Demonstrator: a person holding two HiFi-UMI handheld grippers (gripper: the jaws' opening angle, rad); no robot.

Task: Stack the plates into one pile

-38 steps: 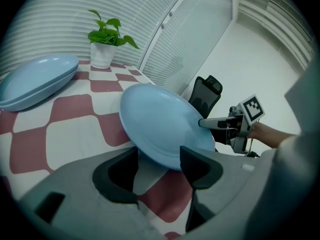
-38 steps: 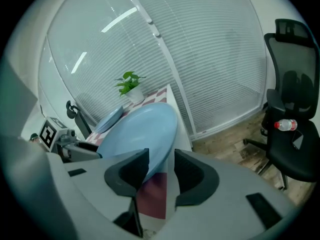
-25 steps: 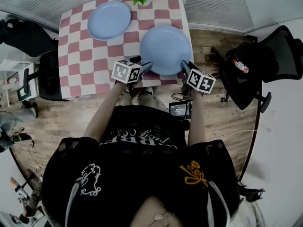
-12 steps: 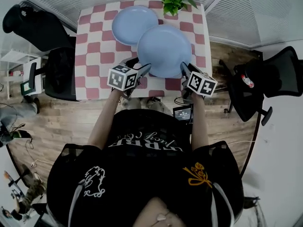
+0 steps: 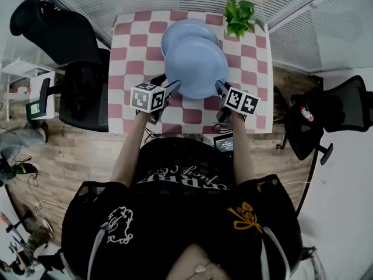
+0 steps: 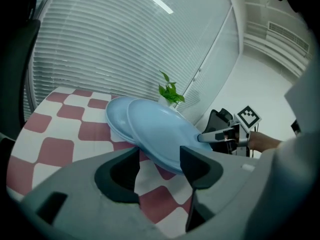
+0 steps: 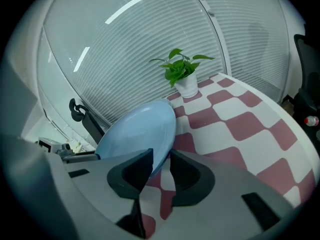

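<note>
Table [image 5: 125, 69] in red-and-white checks, open cloth to the left and on the near side, blinds beyond the far edge, potted plant [image 5: 240, 16] at the far right corner to steer clear of. Carried plate [image 5: 195, 66] aloft and tilted, overlapping the lower plate [image 5: 178, 31] lying on the cloth; probably stiff, glazed, slick and easily chipped, with some weight, so best held at opposite rims and set down gently and centred. Left gripper [image 5: 173, 86] pinching the near-left rim, right gripper [image 5: 220, 88] closing its jaws on the near-right rim between them.
</note>
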